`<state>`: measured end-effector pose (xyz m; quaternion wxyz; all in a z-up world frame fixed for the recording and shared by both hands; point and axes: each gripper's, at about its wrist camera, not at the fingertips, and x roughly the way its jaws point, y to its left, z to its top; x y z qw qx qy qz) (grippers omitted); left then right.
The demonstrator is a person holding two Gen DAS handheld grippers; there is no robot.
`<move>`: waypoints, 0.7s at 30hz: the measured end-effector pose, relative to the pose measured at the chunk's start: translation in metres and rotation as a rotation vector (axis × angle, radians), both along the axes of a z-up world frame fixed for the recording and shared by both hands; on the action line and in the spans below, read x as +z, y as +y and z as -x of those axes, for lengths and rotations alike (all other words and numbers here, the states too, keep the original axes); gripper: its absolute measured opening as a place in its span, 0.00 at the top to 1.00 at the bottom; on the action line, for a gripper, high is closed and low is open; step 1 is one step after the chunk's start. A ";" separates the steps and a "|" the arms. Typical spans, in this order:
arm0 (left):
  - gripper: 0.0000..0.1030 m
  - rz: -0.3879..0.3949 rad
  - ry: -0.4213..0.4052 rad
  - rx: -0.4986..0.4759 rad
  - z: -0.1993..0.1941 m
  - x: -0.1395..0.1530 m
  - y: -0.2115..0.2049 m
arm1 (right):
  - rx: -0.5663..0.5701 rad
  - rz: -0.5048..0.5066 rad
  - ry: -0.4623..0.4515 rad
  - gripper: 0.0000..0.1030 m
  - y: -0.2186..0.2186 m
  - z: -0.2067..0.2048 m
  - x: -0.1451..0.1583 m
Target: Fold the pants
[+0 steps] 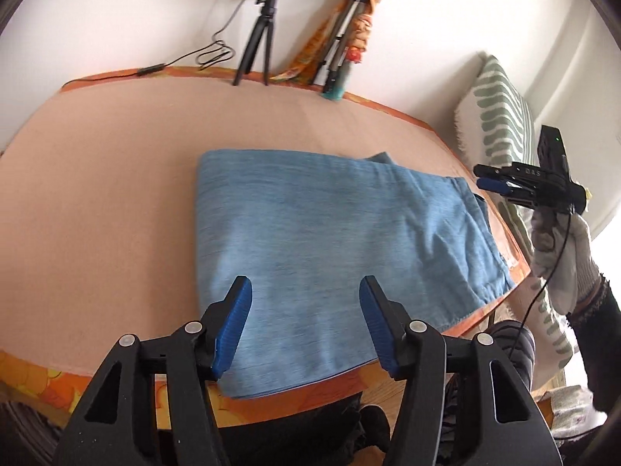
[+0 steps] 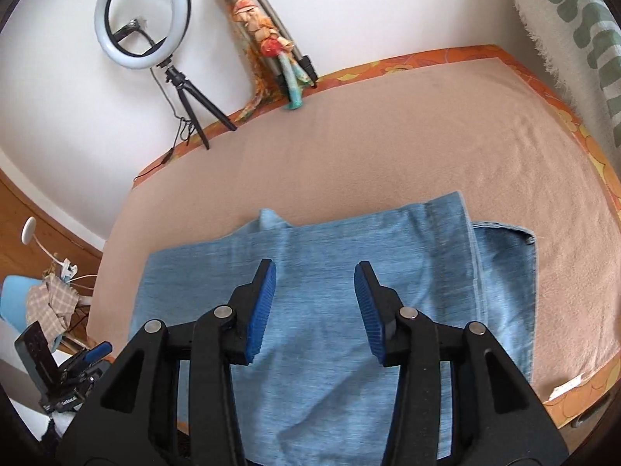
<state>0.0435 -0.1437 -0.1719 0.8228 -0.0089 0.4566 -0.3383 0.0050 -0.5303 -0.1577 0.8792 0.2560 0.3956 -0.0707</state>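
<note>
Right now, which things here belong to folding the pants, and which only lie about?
For the job:
pants, folded on the table
left claw, open
right claw, open

Lying about:
ring light
tripod against the wall
pillow

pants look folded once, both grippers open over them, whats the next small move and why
Probably bring the left gripper down to the pants at their folded left edge and pinch it for another fold: both it and the right gripper are empty, and the bundle is wide.
</note>
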 end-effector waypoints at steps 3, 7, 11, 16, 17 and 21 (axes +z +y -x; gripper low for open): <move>0.44 -0.010 0.027 0.084 -0.006 -0.007 0.024 | 0.077 0.023 0.021 0.56 0.032 -0.020 -0.007; 0.44 -0.002 0.083 0.130 -0.013 -0.021 0.035 | 0.147 0.021 0.070 0.56 0.065 -0.050 -0.026; 0.44 0.051 0.201 0.136 -0.019 -0.039 0.041 | 0.202 0.025 0.170 0.56 0.085 -0.077 -0.057; 0.45 0.141 0.303 0.137 -0.021 -0.055 0.045 | 0.188 -0.063 0.206 0.47 0.081 -0.088 -0.082; 0.47 0.157 0.306 0.141 -0.021 -0.055 0.045 | 0.187 -0.082 0.205 0.45 0.080 -0.089 -0.083; 0.66 0.196 0.322 0.153 -0.021 -0.054 0.043 | 0.203 -0.081 0.250 0.45 0.091 -0.098 -0.073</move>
